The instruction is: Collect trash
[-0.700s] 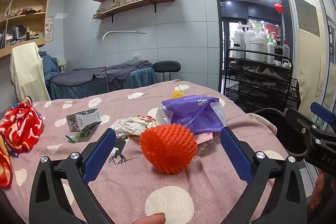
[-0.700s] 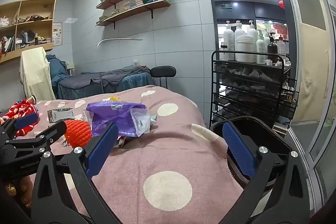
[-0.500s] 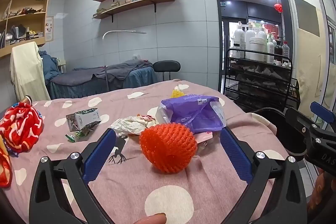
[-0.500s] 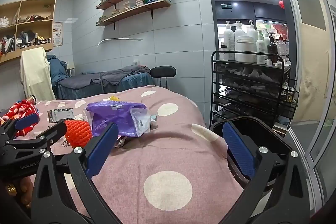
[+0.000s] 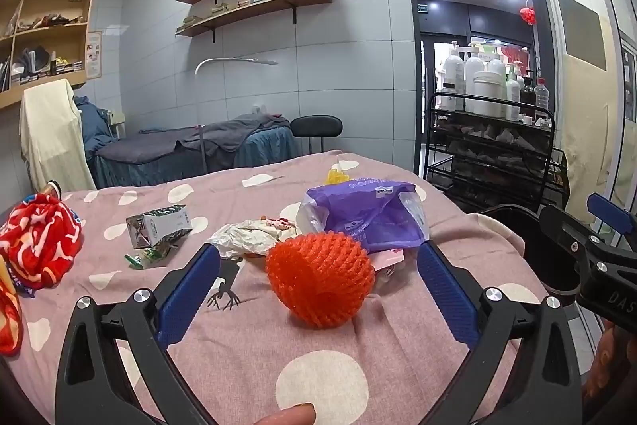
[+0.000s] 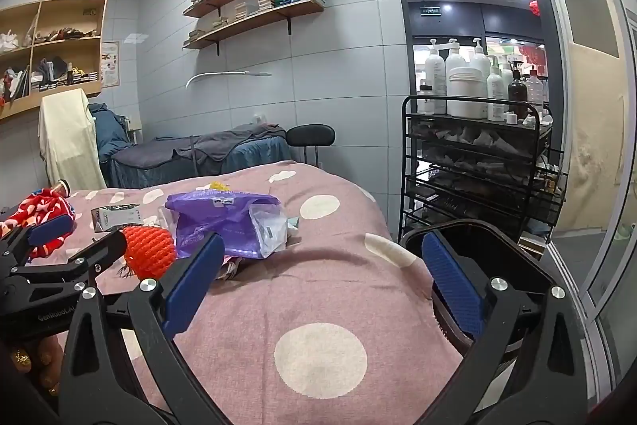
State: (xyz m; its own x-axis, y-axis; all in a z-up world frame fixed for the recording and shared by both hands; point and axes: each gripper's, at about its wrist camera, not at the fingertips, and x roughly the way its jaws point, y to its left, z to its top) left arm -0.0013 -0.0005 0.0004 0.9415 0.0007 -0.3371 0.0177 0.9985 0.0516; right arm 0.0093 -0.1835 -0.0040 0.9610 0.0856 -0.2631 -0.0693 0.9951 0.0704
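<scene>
An orange foam net point(image 5: 320, 279) lies on the pink spotted bedspread point(image 5: 326, 381), between the open jaws of my left gripper point(image 5: 318, 285), untouched. Behind it lie a purple plastic bag point(image 5: 366, 214), crumpled white paper point(image 5: 254, 236), a silver-green carton point(image 5: 159, 226) and a small yellow scrap point(image 5: 337, 177). My right gripper point(image 6: 318, 281) is open and empty over the bed's right side. The net point(image 6: 149, 251) and bag point(image 6: 227, 222) show left of it. A black trash bin point(image 6: 473, 245) stands beside the bed, behind the right finger.
A red patterned cloth point(image 5: 38, 245) lies at the bed's left edge. A black wire cart point(image 6: 477, 162) with bottles stands beyond the bin. A second bed point(image 5: 199, 146) and a black stool point(image 5: 316, 126) stand behind. A glass partition point(image 6: 589, 146) is at right.
</scene>
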